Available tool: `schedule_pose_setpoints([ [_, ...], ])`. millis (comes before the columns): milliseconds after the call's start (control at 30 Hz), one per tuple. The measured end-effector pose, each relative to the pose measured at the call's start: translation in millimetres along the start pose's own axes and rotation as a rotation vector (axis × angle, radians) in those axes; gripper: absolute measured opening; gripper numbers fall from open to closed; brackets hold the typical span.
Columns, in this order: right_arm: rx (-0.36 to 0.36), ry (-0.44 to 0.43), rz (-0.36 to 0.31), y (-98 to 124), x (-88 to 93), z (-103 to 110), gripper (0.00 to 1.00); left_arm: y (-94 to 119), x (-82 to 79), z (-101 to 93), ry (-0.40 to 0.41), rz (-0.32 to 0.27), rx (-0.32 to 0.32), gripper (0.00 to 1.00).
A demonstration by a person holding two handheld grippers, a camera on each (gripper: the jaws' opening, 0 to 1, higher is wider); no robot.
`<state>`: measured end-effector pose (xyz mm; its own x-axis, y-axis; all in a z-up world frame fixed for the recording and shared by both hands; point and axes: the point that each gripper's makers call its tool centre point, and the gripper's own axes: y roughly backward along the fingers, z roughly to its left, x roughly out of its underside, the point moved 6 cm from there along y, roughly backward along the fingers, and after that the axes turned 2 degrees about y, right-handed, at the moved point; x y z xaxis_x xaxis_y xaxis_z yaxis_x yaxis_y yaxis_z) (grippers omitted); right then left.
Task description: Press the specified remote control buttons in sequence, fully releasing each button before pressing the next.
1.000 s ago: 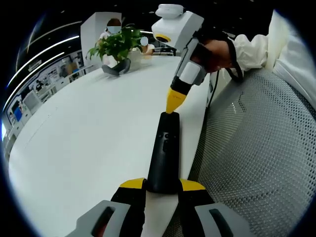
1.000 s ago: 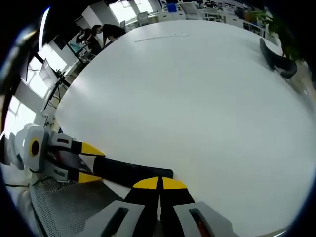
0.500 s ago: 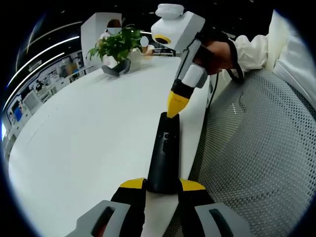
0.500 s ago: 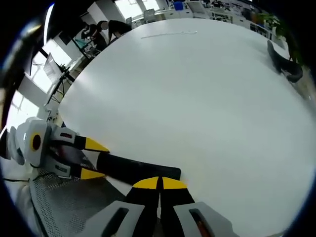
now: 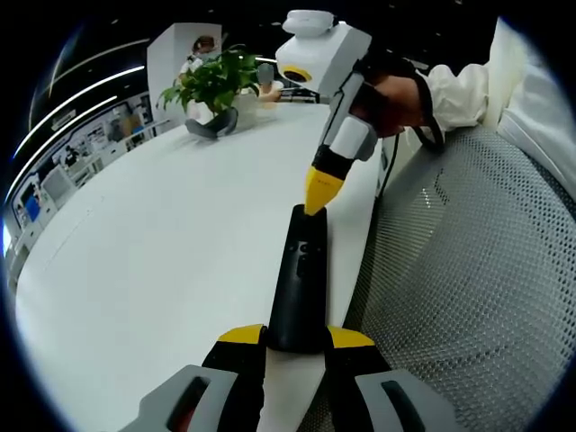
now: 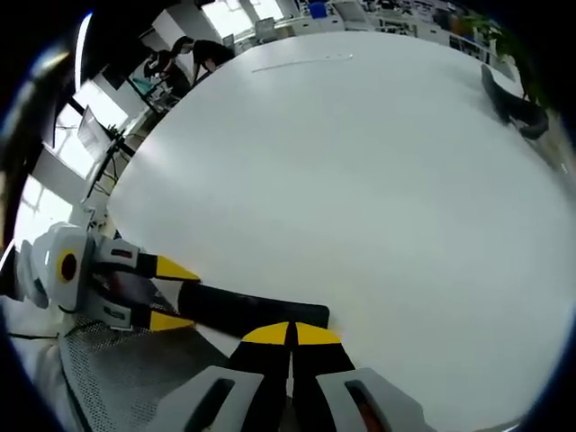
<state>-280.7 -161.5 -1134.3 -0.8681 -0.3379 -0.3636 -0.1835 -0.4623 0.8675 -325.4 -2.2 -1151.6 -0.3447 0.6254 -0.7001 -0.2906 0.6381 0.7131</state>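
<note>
The black remote [image 5: 300,281] is lying along the edge of the white counter [image 5: 162,261], its near end gripped between the fingers of the left gripper [image 5: 295,340]. The right gripper [image 5: 319,200], its yellow fingers closed together on nothing, is touching its tip to the remote's far end, held by a hand [image 5: 396,94]. Beyond the remote, a potted plant [image 5: 211,85] is standing at the counter's far end.

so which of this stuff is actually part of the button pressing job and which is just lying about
Part of the job:
- remote control, black, held at its near end by the left claw
- right claw, tips shut, at the remote's far end

Just lying about:
- potted plant at the far end of the white table
- dark curved object at the plant's base
- grey mesh surface beside the table
</note>
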Motion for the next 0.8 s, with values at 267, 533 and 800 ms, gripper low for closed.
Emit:
schedule_pose_setpoints([
  [267,-0.029,-0.061,-0.012,0.3,-0.2,-1.3,0.00,-0.2,-0.2,0.4,-0.001,0.000,0.000,0.25],
  [533,-0.019,-0.040,-0.004,0.5,-0.7,0.3,0.00,-0.1,-0.1,0.9,-0.003,-0.001,0.000,0.25],
  [800,-0.007,-0.028,0.005,2.0,-0.4,-0.2,0.00,-0.3,-0.1,0.8,-0.007,0.000,0.001,0.24],
])
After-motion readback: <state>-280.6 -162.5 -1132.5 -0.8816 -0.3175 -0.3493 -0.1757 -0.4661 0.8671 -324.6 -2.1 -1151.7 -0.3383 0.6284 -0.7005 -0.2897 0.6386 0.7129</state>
